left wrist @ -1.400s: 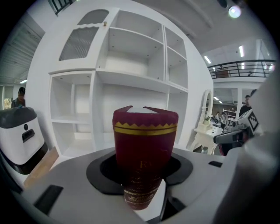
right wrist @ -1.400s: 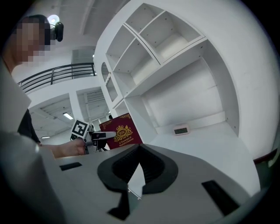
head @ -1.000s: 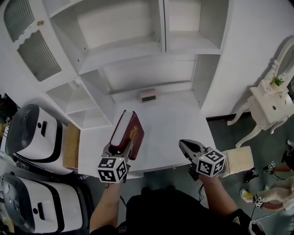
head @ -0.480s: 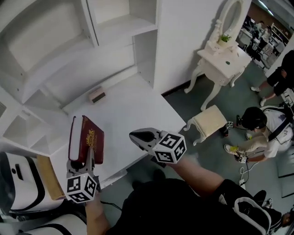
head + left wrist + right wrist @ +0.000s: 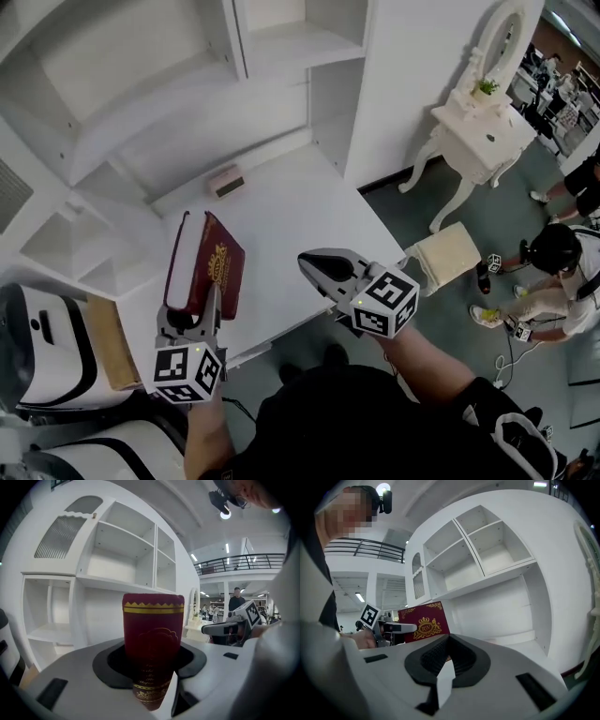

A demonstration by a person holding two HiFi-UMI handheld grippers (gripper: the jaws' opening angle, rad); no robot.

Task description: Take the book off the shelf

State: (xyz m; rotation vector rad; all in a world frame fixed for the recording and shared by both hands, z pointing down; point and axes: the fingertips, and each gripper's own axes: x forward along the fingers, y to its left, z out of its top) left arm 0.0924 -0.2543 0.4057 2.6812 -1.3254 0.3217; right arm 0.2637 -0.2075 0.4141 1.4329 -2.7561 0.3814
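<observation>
1. Gripping the dark red hardcover book with gold lettering (image 5: 152,639) by its lower end, my left gripper (image 5: 190,317) had its jaws clamped on the covers.
2. My right gripper (image 5: 322,267) hung just beside it, jaws together on nothing.
3. Held so low, the upright book could tip or slide out if I swung it.
4. It stood over the white desk top (image 5: 309,216), well clear of the bare white shelf unit (image 5: 281,42).

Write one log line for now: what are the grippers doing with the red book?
left gripper: shut on red book, upright over desk | right gripper: shut, empty | step: book off shelf
</observation>
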